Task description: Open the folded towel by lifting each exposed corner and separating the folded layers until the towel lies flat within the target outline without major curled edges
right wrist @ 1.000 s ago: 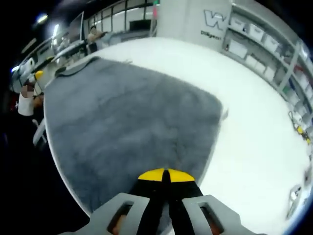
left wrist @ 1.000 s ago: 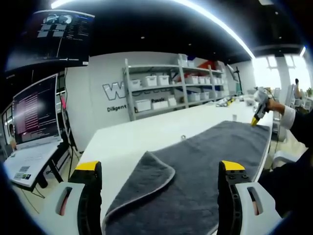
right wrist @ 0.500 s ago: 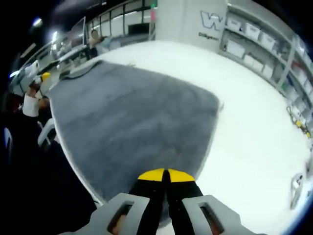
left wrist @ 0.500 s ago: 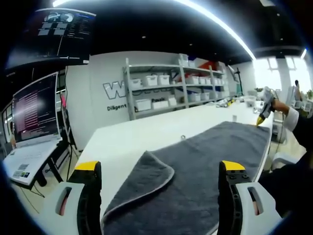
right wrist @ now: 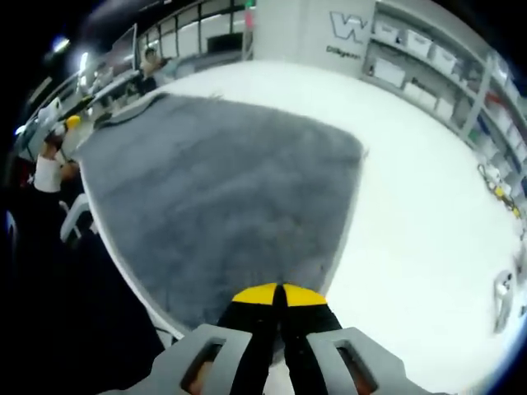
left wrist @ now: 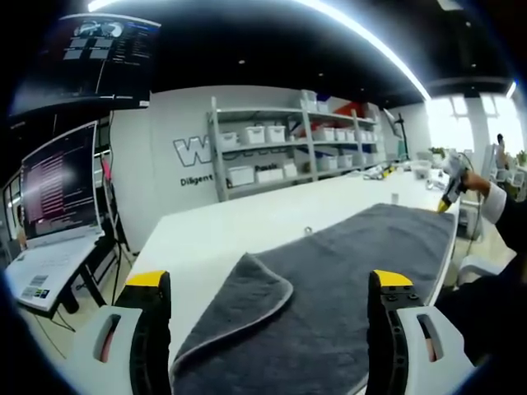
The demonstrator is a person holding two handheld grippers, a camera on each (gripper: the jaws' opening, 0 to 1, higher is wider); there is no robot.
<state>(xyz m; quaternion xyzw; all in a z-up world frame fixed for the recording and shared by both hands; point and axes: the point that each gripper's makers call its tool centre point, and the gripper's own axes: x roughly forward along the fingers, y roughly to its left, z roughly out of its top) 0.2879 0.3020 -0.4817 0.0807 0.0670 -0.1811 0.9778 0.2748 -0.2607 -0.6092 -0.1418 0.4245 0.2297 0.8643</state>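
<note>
1. we list one dark grey towel, plush pile with a paler stitched hem, lying spread across a long white table, near its front edge.
2. handling, as we judge it: soft and limp, light for its spread, not fragile. it will drape and sag from any single pinch, and the pile should grip the table a little, so a dragged edge may bunch.
3. best hold, in our judgement: the hem at a corner, pinched through one layer only, then lifted and carried outward so the layer beneath stays put.
4. one corner is turned back over the towel near our left gripper, its rounded hem curling up. this is the fold left to open.
5. in the right gripper view the towel lies mostly flat and smooth. we cannot make out a target outline on the table.
6. left gripper: jaws spread wide, holding nothing, poised on either side of the curled corner without touching it.
7. right gripper: yellow tips pressed together over the towel's near edge. whether cloth is caught between them we cannot tell.
8. background: shelving with white bins, a monitor to the side of the table.
</note>
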